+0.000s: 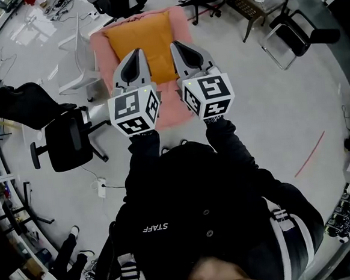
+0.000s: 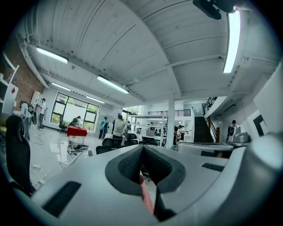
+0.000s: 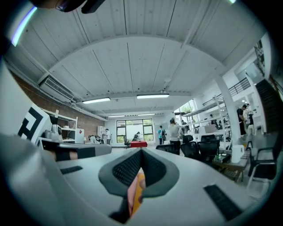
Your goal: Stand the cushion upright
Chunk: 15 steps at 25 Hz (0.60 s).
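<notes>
Cushion [image 1: 140, 42]: pink cover with an orange panel, at 12 o'clock in the head view, straight ahead of us and above the grey floor [image 1: 263, 111]. We cannot tell whether it rests on anything.

Black office chair [image 1: 69, 138] at 9 o'clock of the cushion, white chair [image 1: 81, 59] just beside the cushion's left edge.

Left gripper [image 1: 135, 56]: over the cushion's left half, jaws pinched together on a thin fold of pink fabric [image 2: 146, 196], as its own view shows.

Right gripper [image 1: 180, 50]: over the cushion's right half, level with the left one, the two side by side. Jaws clamped on a fold of the cushion showing pink and orange [image 3: 135, 194].

Black metal-framed chair [image 1: 293, 33] at 2 o'clock, well apart from the cushion.
</notes>
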Tool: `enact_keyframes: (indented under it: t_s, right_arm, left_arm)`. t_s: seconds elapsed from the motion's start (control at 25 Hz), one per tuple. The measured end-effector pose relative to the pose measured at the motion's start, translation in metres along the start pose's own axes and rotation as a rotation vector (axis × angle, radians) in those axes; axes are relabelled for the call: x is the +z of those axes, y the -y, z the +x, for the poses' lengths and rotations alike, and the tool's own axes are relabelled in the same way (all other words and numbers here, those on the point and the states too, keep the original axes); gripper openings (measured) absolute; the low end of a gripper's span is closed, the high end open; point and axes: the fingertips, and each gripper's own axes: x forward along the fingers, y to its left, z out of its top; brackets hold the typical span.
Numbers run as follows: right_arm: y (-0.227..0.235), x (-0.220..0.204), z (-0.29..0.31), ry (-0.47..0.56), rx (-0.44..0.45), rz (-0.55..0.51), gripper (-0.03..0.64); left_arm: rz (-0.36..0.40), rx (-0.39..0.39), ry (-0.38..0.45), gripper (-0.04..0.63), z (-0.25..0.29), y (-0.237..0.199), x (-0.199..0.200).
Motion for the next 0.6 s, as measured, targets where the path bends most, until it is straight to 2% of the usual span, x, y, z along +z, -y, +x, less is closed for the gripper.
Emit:
enact_keyframes:
  t_s: [0.6]
  right_arm:
    - [-0.009,0.002,0.024,0.015,0.005,-0.007,0.012]
  left_arm:
    - [-0.005,0.025,0.015,-0.002,0.006,-0.031,0.005]
